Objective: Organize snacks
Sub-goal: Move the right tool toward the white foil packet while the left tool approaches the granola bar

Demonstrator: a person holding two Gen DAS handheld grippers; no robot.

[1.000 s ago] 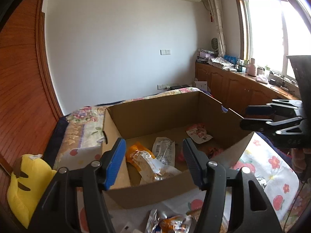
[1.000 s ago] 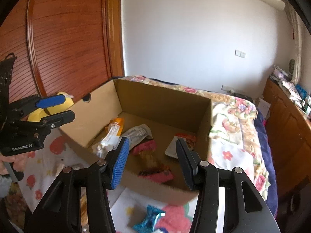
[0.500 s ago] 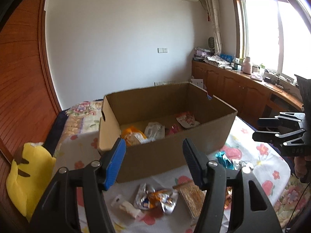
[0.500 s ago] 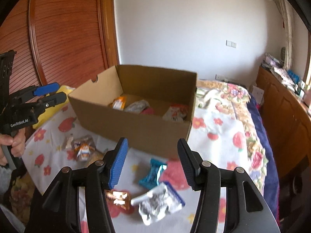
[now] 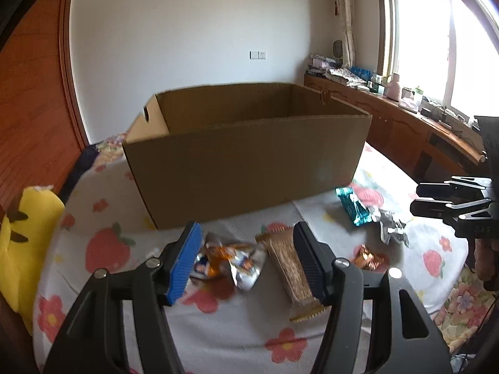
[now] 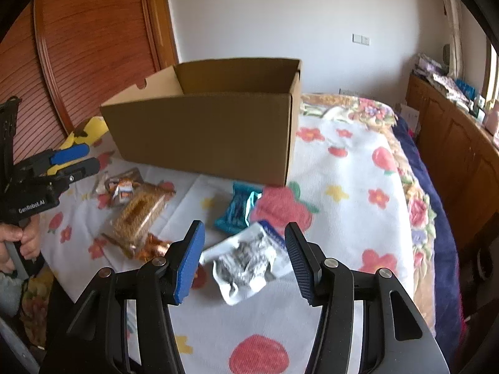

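Here cardboard box [image 5: 249, 162] open-topped; contents hidden, snacks [image 6: 240, 258] outside.

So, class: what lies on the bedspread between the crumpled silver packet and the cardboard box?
In the right wrist view, a teal wrapper lies between the crumpled silver packet and the cardboard box.

Left black two-finger gripper with one blue pad and one black ribbed pad [image 5: 246, 257]: tilted downward, jaws parted, nothing clamped between the pads; also seen from the right wrist view at the left edge [image 6: 79, 160], gripped low on its handle by a bare hand [image 6: 23, 238]. Right black two-finger gripper, same blue and black pads [image 6: 244, 260]: angled downward, jaws apart and empty, pads touching nothing; seen side-on from the left wrist view at the right edge [image 5: 419, 199].
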